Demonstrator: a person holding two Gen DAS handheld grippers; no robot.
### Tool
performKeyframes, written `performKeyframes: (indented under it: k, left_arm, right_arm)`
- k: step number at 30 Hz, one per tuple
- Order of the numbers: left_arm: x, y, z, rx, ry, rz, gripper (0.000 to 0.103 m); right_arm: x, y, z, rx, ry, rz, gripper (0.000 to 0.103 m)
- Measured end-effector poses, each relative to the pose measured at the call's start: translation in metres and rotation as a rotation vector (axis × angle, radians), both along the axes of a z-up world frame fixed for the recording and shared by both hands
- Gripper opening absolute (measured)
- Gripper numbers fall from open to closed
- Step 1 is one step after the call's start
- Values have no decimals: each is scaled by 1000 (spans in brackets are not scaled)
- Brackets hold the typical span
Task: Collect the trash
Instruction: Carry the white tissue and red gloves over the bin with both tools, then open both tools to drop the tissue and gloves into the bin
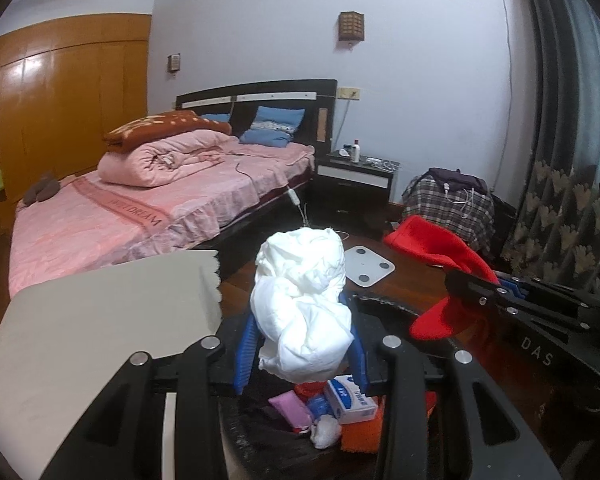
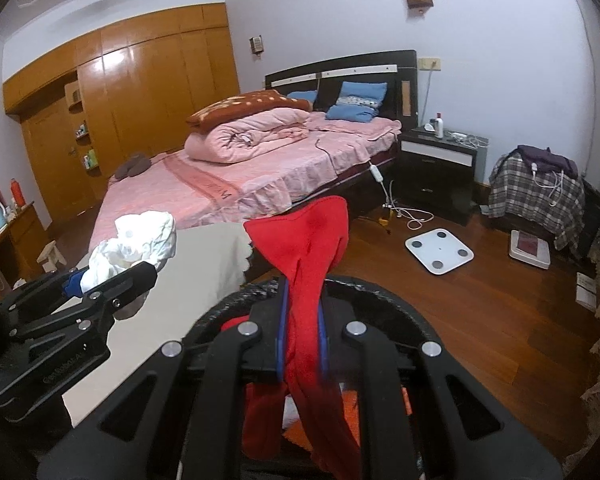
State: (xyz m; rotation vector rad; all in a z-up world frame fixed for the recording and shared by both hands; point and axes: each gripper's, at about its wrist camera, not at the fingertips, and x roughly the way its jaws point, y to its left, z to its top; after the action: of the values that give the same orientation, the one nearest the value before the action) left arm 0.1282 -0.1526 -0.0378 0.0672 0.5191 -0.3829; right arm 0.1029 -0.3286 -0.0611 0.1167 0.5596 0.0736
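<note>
A: The crumpled wad (image 1: pixel 302 304) is plain white, and the cloth (image 2: pixel 308 280) beside it is solid red.

B: The finger pads (image 1: pixel 244 350) are blue; the gripper frames are black.

A: In the black bin (image 1: pixel 380 306) lie a pink packet (image 1: pixel 288 406), a white box with blue print (image 1: pixel 350 400) and something orange (image 1: pixel 360 434).

B: The bedspread (image 2: pixel 228 188) is pink with a darker pink band, the folded quilt (image 2: pixel 244 136) pink, with a brown blanket with pale motifs (image 2: pixel 244 106) on top.

A: Blue pillows (image 2: pixel 358 100), dark headboard with a white stripe (image 2: pixel 340 72).

B: The wardrobe (image 2: pixel 140 92) is orange-brown wood, the floor (image 2: pixel 480 312) reddish wood, the scale (image 2: pixel 439 250) white.

A: A grey-and-white plaid cloth (image 2: pixel 536 188) covers a chair.
</note>
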Motion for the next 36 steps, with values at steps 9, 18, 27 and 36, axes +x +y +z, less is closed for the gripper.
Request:
performKeyframes:
  k: [9,18,27,36]
  left_arm:
    - [9,-22,-13,5,13,-37,39]
    - [24,-35,-26,9,37,-51,39]
    - [36,-45,-40,21,63,-63,39]
    - [47,-51,-54,26,92,-73,40]
  right_arm:
    - [4,-17,-13,3,21,-26,11]
    - [13,-23,-22,2,47,-38,11]
    - [23,-25,-34,0,80,-50,11]
    - [34,-30,-50,1,115,-48,11]
